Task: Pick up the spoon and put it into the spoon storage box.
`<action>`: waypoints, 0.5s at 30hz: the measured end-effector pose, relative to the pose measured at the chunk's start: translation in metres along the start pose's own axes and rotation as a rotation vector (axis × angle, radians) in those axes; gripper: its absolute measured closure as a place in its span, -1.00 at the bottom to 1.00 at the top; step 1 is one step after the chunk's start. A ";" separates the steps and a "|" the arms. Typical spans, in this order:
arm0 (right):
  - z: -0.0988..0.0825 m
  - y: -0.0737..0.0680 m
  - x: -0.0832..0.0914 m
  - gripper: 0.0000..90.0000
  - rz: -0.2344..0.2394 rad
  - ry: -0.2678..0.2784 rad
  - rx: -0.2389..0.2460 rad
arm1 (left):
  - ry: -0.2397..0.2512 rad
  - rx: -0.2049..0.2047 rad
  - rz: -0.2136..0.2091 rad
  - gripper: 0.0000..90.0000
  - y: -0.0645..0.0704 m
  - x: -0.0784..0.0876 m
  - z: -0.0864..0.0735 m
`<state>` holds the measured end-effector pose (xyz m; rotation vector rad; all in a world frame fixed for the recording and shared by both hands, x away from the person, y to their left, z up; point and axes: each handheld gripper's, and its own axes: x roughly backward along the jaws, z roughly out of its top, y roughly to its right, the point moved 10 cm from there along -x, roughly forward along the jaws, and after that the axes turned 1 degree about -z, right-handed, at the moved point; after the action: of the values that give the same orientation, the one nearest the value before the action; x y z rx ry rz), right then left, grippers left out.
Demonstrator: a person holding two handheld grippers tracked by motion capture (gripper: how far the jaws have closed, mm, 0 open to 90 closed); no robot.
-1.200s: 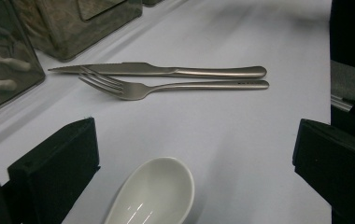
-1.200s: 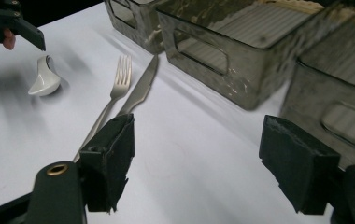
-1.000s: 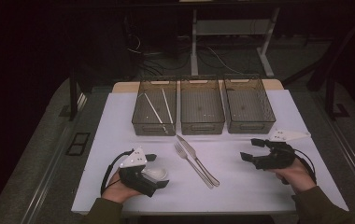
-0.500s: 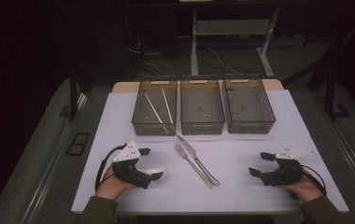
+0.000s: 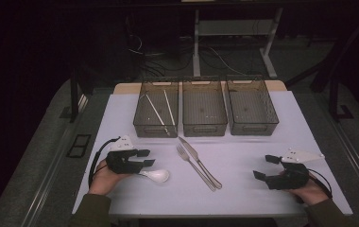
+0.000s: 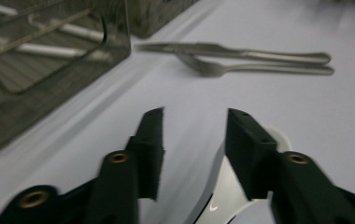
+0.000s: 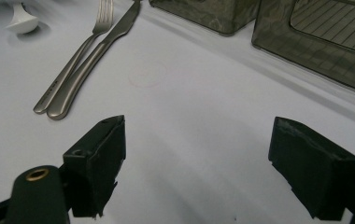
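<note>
A white spoon (image 5: pixel 158 175) lies on the white table near the front left. My left gripper (image 5: pixel 149 157) lies level over its handle. In the left gripper view the gripper's (image 6: pixel 195 114) jaws have just been closing. The spoon's handle (image 6: pixel 220 189) sits low between them against the right jaw, with a gap still showing to the left jaw. A fork (image 5: pixel 192 161) and a knife (image 5: pixel 202 163) lie side by side mid-table. My right gripper (image 5: pixel 262 167) rests at the front right, open, with bare table between its jaws (image 7: pixel 198 123).
Three dark wire bins stand in a row at the back: the left bin (image 5: pixel 142 125) holds chopsticks (image 5: pixel 161 111), beside the middle bin (image 5: pixel 204 127) and the right bin (image 5: pixel 253 126). The table's front edge runs just below both hands.
My left gripper slid left and slightly back along the spoon, and its jaws narrowed. My right gripper came down toward the front right edge. The spoon, fork and knife have not moved.
</note>
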<state>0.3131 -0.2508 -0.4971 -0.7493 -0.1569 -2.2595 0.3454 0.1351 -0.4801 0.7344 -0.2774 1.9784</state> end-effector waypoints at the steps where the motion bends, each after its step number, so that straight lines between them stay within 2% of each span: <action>1: 0.000 0.000 0.000 -0.58 0.001 0.001 0.001 | -0.011 0.003 0.000 0.36 0.000 -0.001 -0.002; 5: 0.000 -0.001 -0.001 -0.58 -0.001 -0.002 0.010 | -0.065 0.004 -0.013 0.64 0.001 -0.004 -0.011; 9: 0.000 -0.002 -0.001 -0.58 0.005 -0.007 0.015 | -0.133 0.009 0.009 0.86 -0.005 -0.007 -0.022; 11: 0.000 -0.002 -0.001 -0.58 0.005 -0.006 0.016 | -0.168 0.016 0.007 0.97 -0.006 -0.006 -0.028; 15: 0.000 -0.002 -0.001 -0.58 0.002 -0.005 0.016 | -0.193 0.036 -0.007 0.97 -0.004 -0.004 -0.035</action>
<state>0.3122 -0.2492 -0.4973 -0.7465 -0.1762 -2.2516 0.3369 0.1507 -0.5104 0.9505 -0.3539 1.9123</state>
